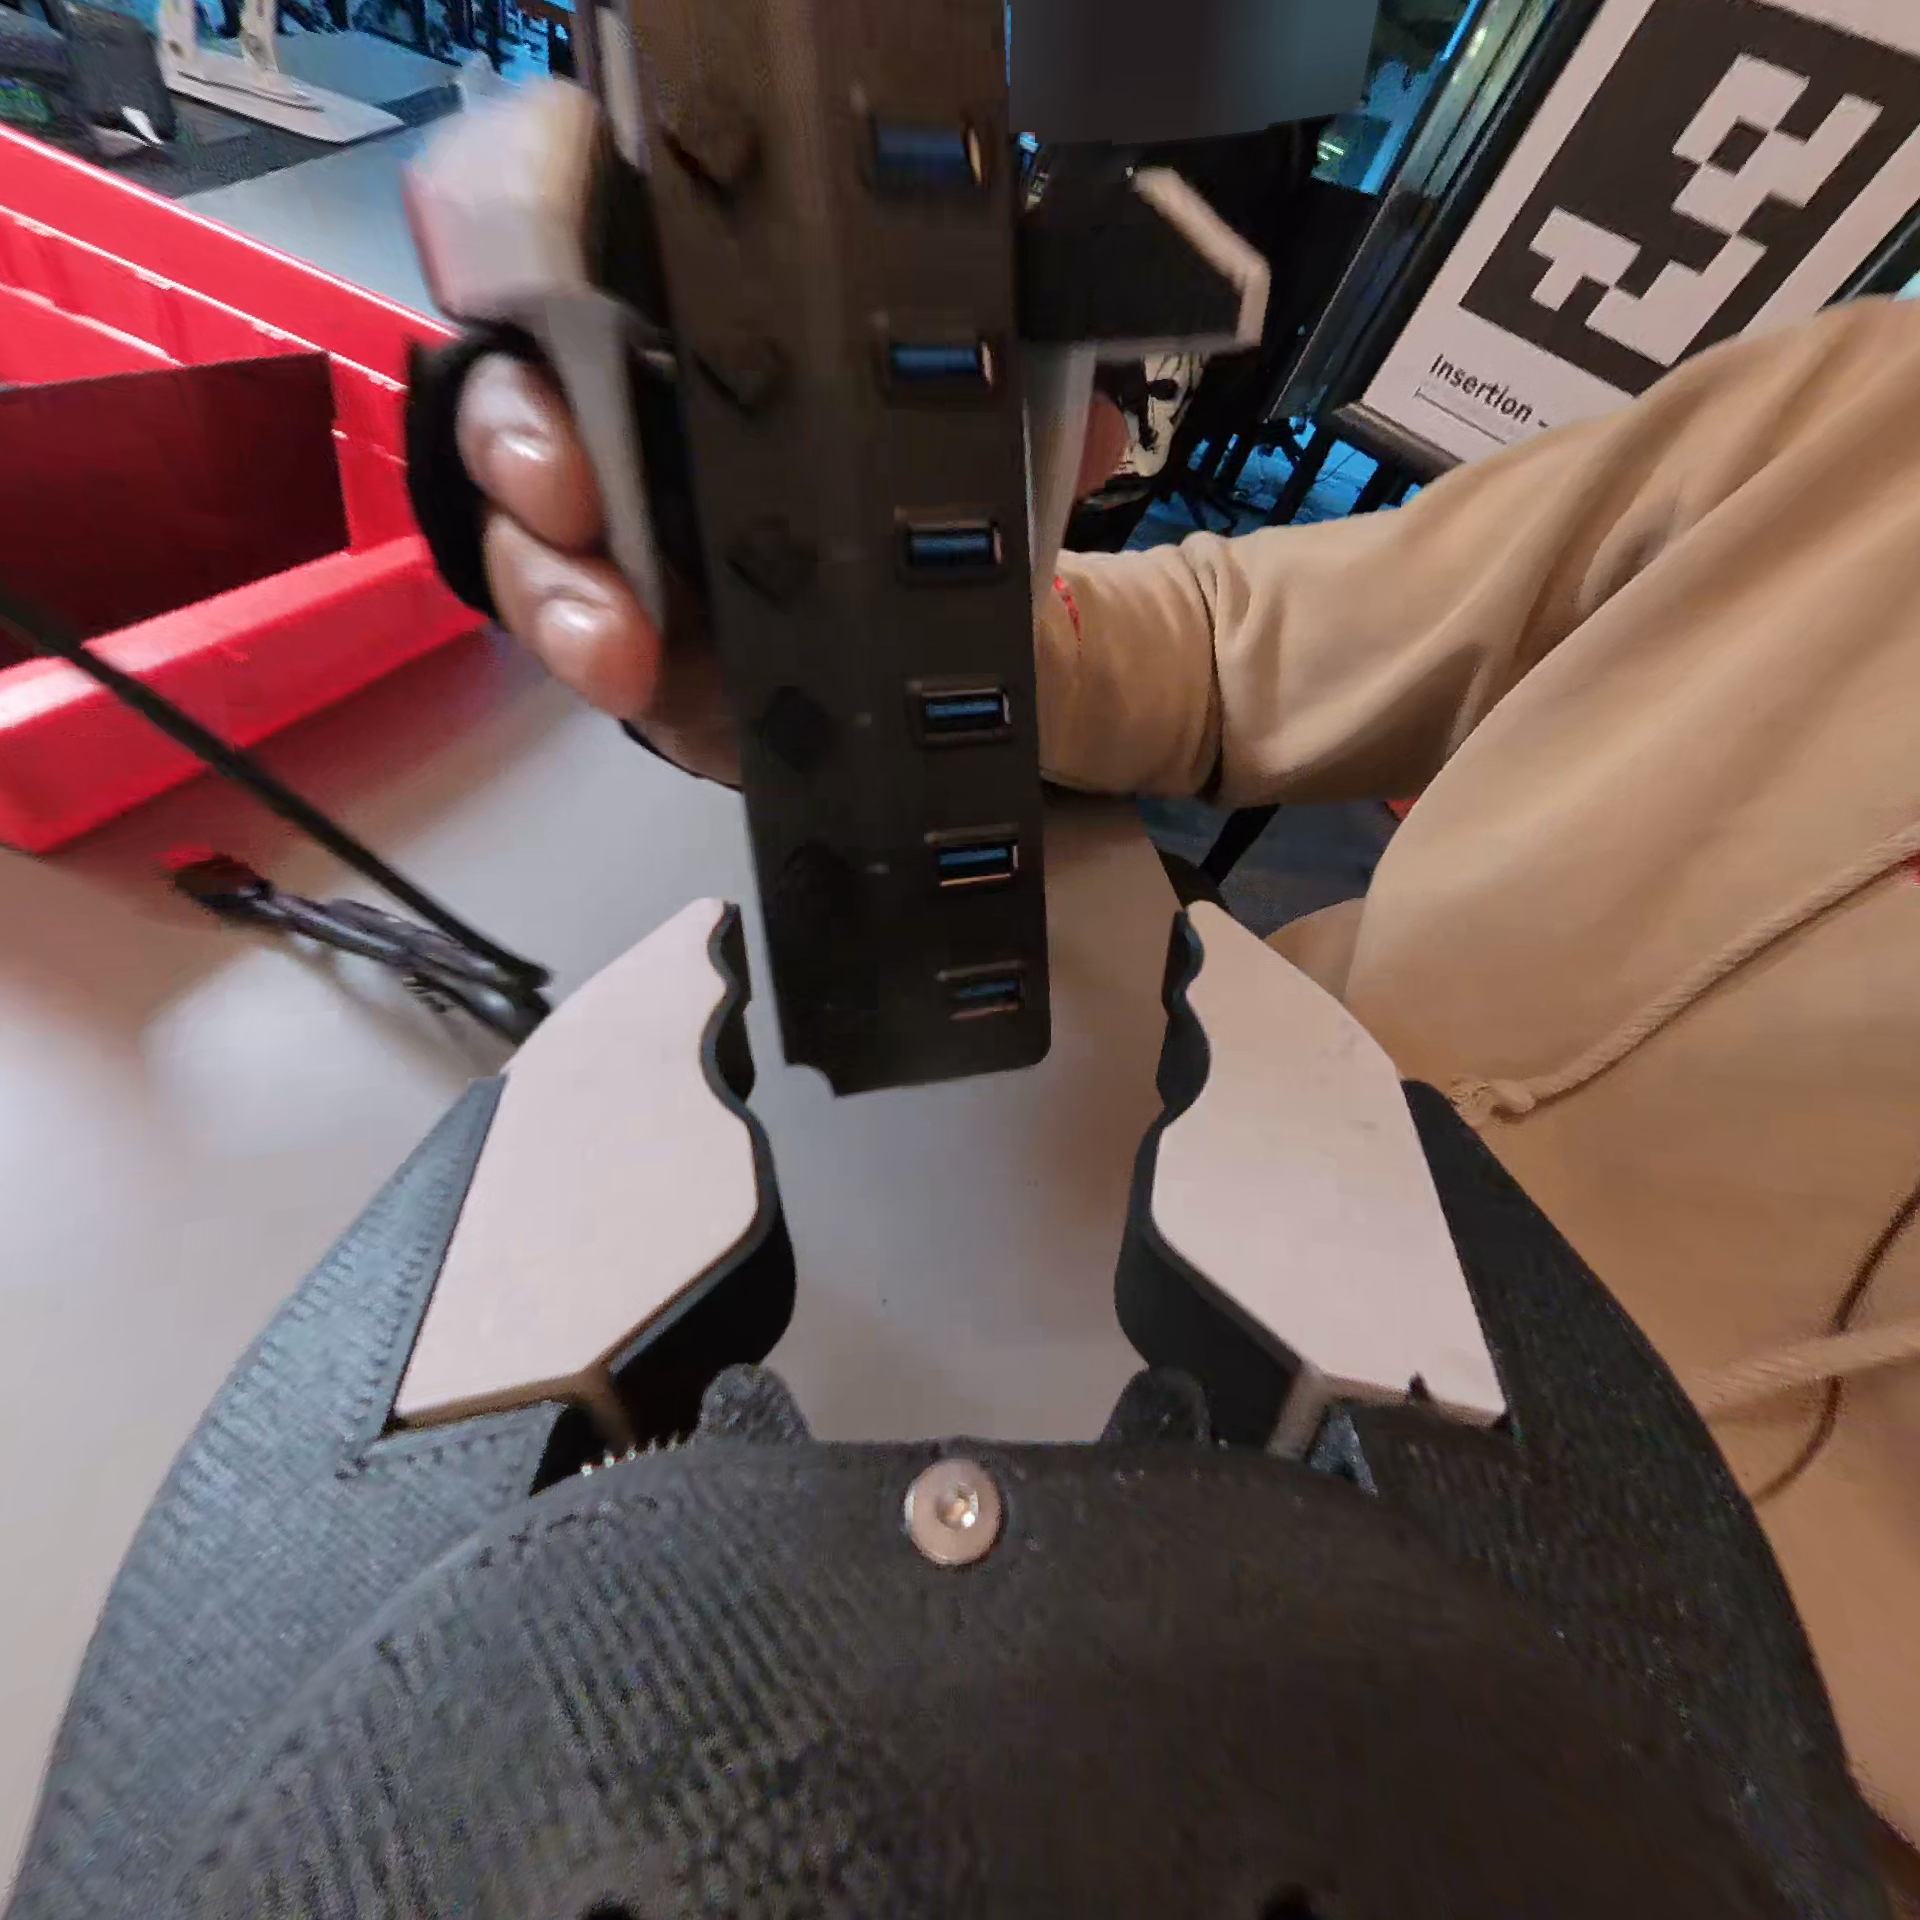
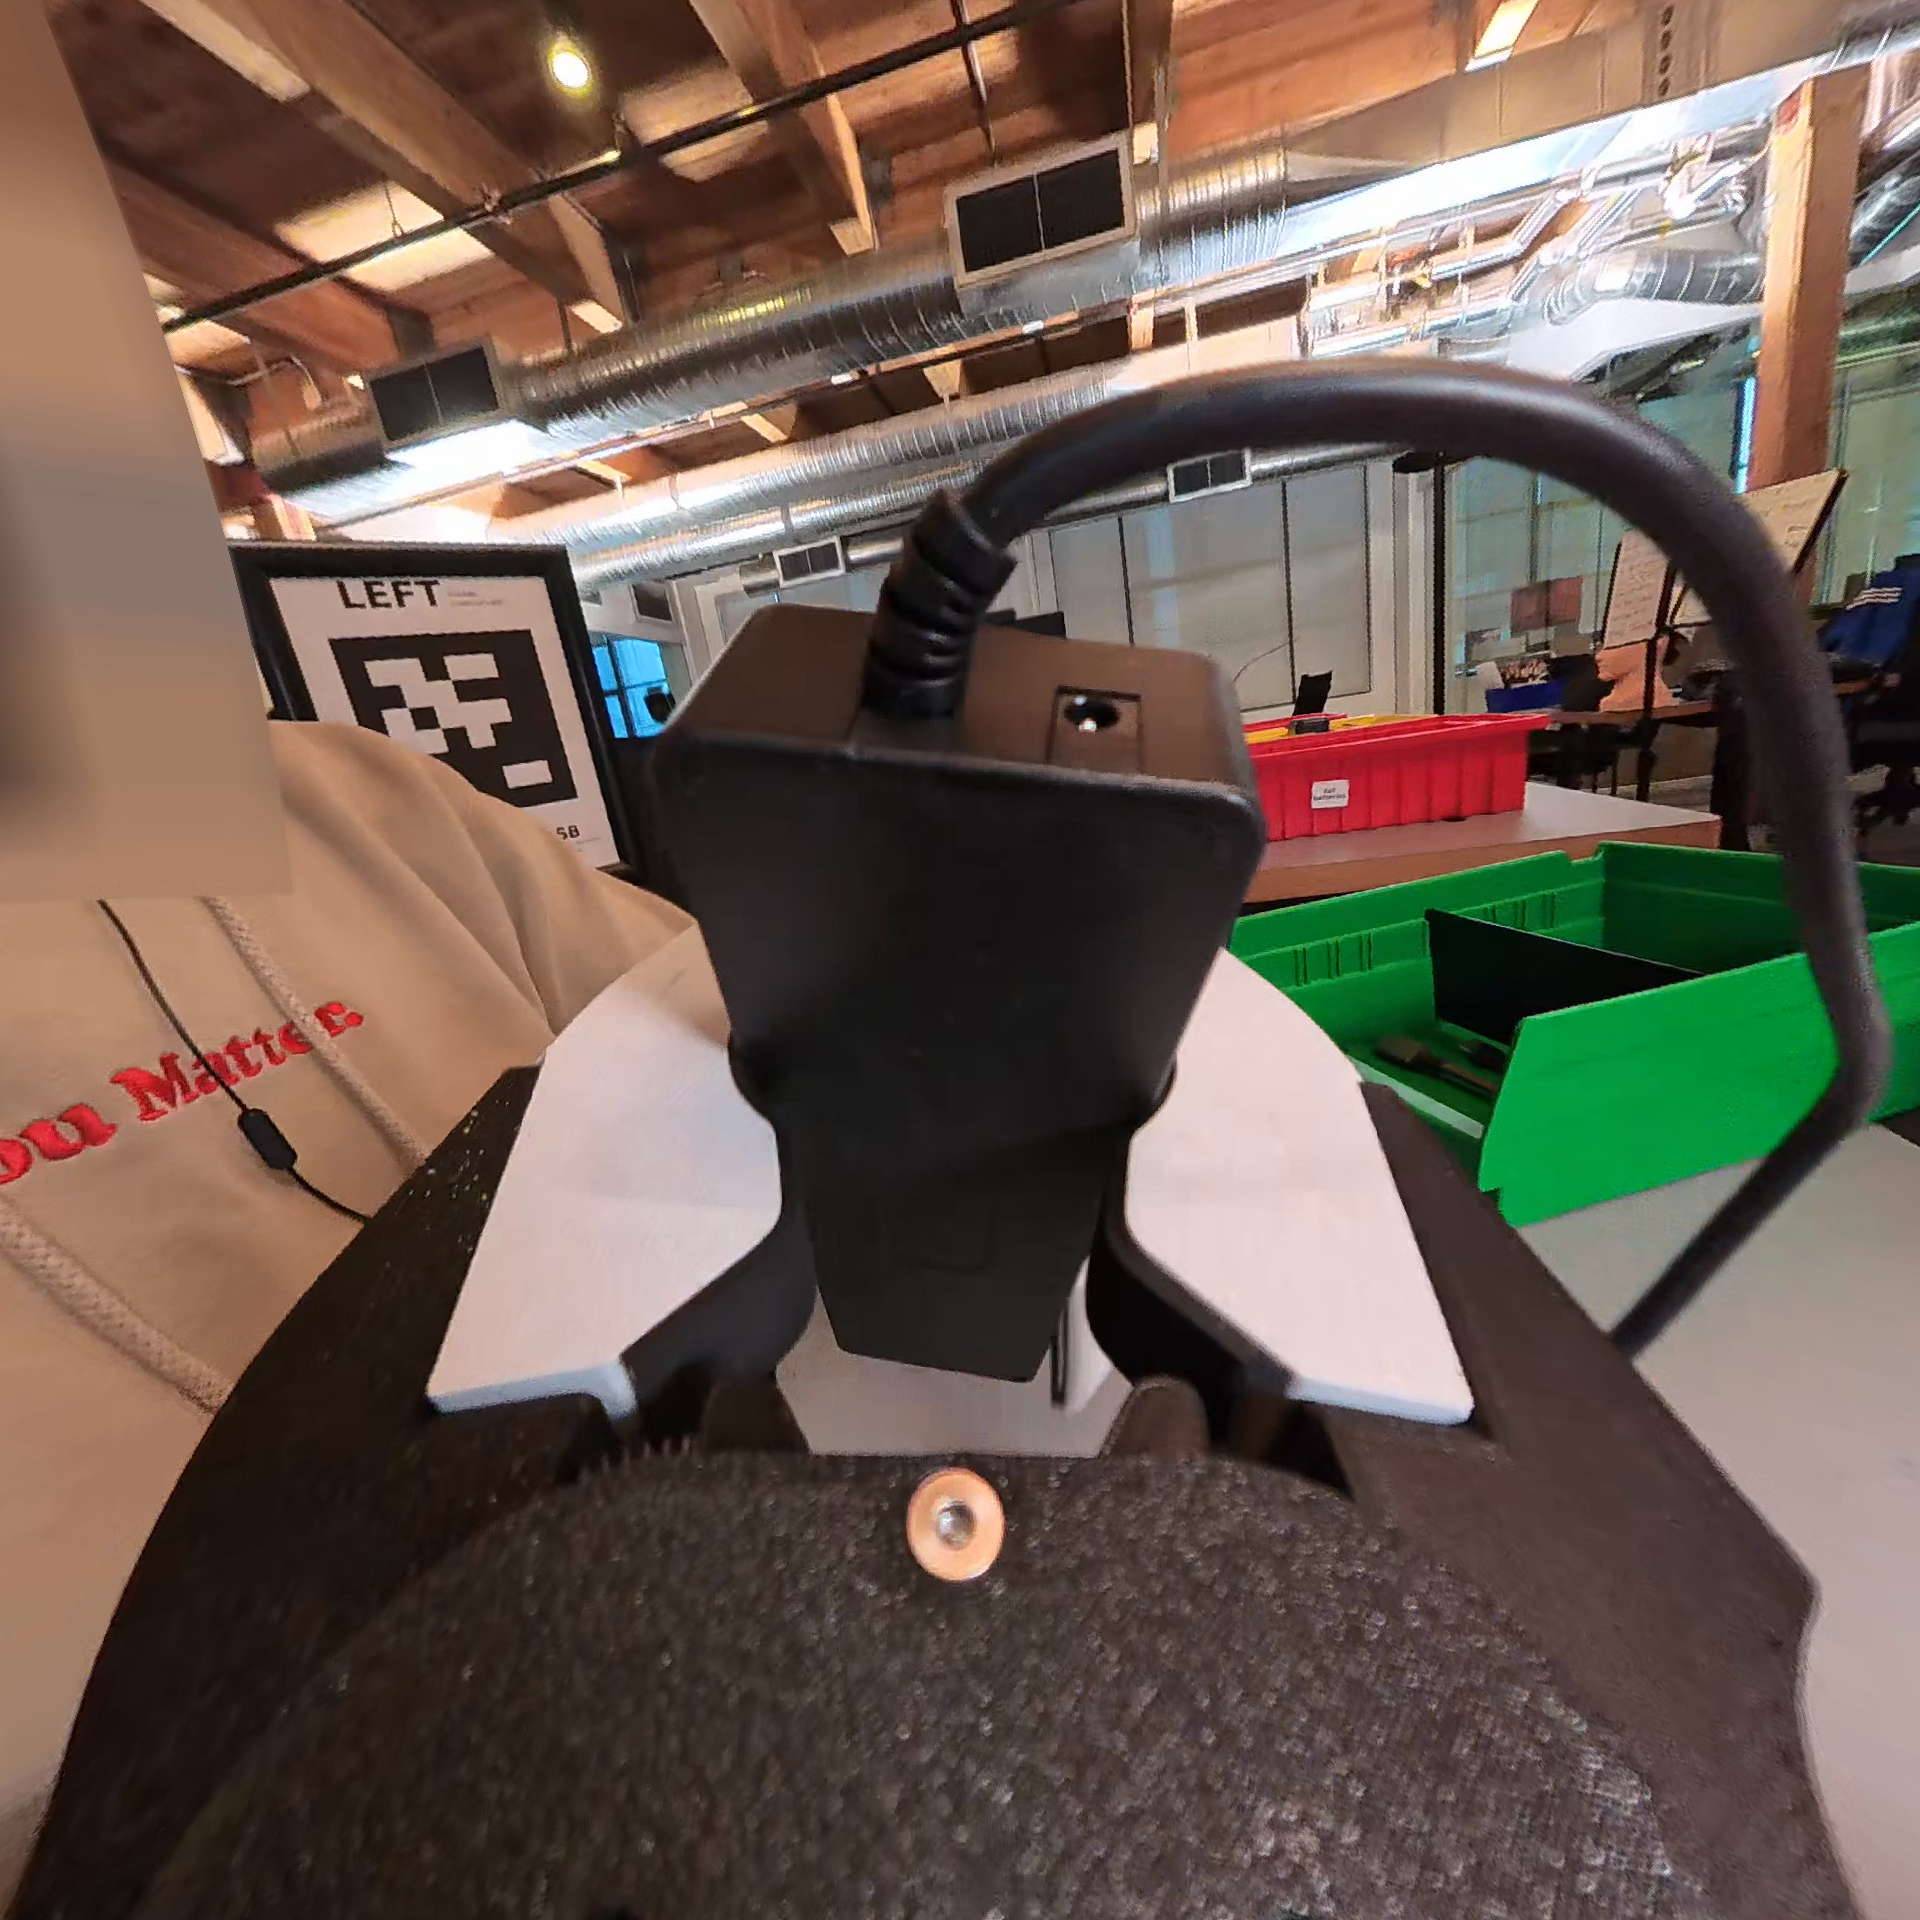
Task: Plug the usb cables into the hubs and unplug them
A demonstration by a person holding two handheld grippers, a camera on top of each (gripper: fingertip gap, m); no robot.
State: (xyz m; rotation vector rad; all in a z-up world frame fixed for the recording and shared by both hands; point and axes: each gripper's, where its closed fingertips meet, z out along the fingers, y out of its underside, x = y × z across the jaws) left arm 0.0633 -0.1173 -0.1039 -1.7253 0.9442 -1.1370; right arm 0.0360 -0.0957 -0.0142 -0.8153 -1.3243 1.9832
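right jaws clamp hub [image 2: 951, 997], left jaws apart

The right claw [image 2: 951, 1049] clamps a black rectangular plastic USB hub [image 2: 951, 935] upright, its thick black rubber cable [image 2: 1558, 488] looping rightward. A green plastic divided bin [image 2: 1621, 1049] sits near the pale surface's [image 2: 1714, 1340] right edge.

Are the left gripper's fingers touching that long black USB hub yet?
Apart. The left wrist view shows the left gripper open, with bare table visible between each of its fingers and the USB hub.
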